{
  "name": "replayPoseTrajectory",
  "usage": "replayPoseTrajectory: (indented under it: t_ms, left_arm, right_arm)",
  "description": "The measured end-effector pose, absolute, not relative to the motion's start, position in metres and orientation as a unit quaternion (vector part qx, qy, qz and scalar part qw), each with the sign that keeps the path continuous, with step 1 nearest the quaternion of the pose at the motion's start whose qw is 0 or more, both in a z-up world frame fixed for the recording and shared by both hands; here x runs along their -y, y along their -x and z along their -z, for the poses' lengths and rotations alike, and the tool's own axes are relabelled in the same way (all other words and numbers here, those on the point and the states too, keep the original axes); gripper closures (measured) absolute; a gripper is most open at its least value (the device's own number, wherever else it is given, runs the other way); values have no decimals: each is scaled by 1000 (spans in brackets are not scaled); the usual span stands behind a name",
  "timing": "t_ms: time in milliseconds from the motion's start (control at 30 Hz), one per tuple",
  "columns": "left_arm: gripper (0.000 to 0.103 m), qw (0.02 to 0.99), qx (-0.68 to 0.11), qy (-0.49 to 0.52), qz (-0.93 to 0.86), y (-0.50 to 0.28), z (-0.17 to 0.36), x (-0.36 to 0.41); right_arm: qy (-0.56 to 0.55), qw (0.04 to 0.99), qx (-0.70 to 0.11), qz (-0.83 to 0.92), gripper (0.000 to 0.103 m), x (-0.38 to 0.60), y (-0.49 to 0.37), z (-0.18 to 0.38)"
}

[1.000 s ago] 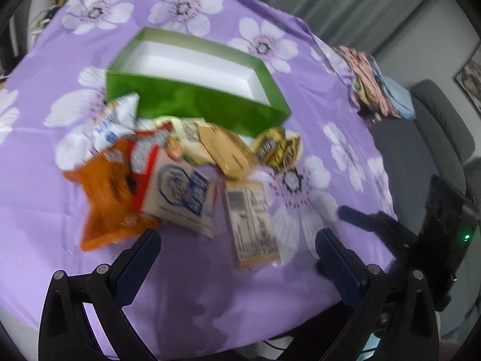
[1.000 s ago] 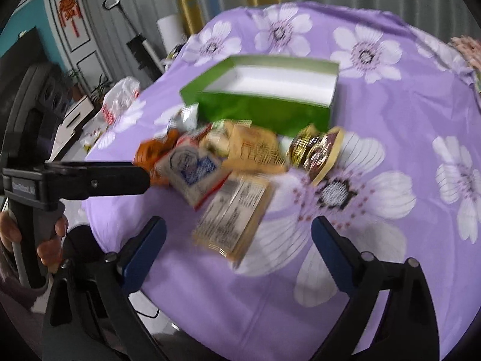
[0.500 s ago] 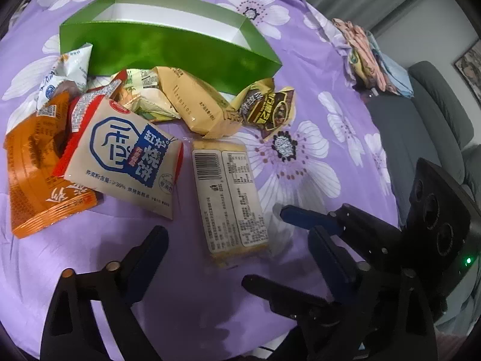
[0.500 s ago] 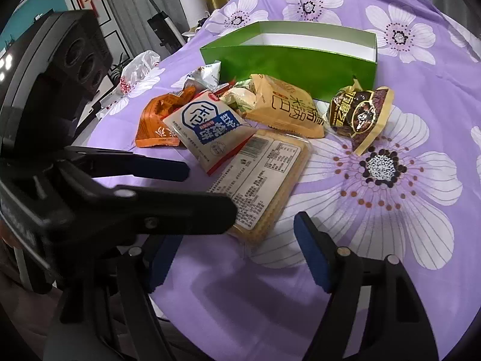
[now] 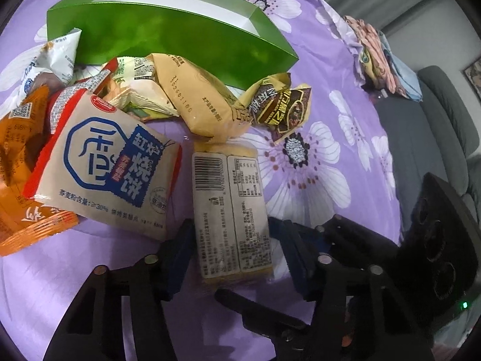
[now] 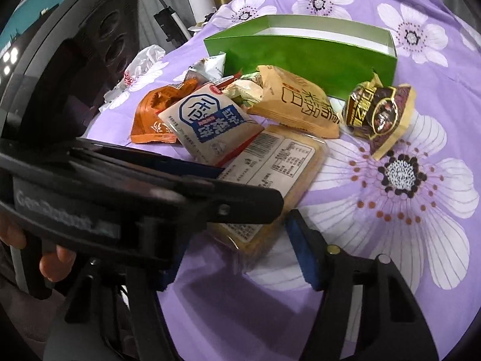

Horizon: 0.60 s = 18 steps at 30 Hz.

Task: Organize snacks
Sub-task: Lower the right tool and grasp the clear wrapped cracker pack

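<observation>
Far left on the desk (image 5: 345,60), under its purple flowered cloth, lies an orange packet (image 5: 18,162), partly under the white-and-blue flatbread packet (image 5: 108,168). Next right, a clear-wrapped yellow cake pack (image 5: 230,210) lies label up. My left gripper (image 5: 233,255) straddles its near end, fingers closed in against both sides, so it is grasping the pack. Behind, a tan bread packet (image 5: 195,96) and a brown-and-gold packet (image 5: 282,105) rest against the open green box (image 5: 168,36). My right gripper (image 6: 240,252) sits at the same pack's near end, its jaws spread; the left finger is hidden behind the left gripper.
</observation>
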<state>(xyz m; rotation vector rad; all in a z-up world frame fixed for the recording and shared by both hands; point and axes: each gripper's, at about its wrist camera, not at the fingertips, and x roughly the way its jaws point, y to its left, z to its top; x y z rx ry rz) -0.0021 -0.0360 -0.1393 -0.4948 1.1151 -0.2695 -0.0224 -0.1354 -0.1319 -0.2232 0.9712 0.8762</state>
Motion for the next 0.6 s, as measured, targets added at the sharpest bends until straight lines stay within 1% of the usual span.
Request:
replayPoseTrajectory:
  t_ms: [67, 167, 467, 600]
  left_arm:
    - [51, 811, -522, 231, 125, 3, 139, 35]
    - [51, 813, -524, 223, 124, 4, 138, 36]
    - [51, 810, -526, 222, 130, 17, 132, 38]
    - [51, 813, -524, 217, 135, 23, 126, 44]
  right_arm:
    - [97, 790, -450, -405, 42, 138, 21, 131]
    - [78, 789, -454, -407, 49, 145, 19, 128]
    - [82, 801, -445, -393, 57, 148, 30, 118]
    - [83, 810, -437, -382, 57, 151, 37, 114]
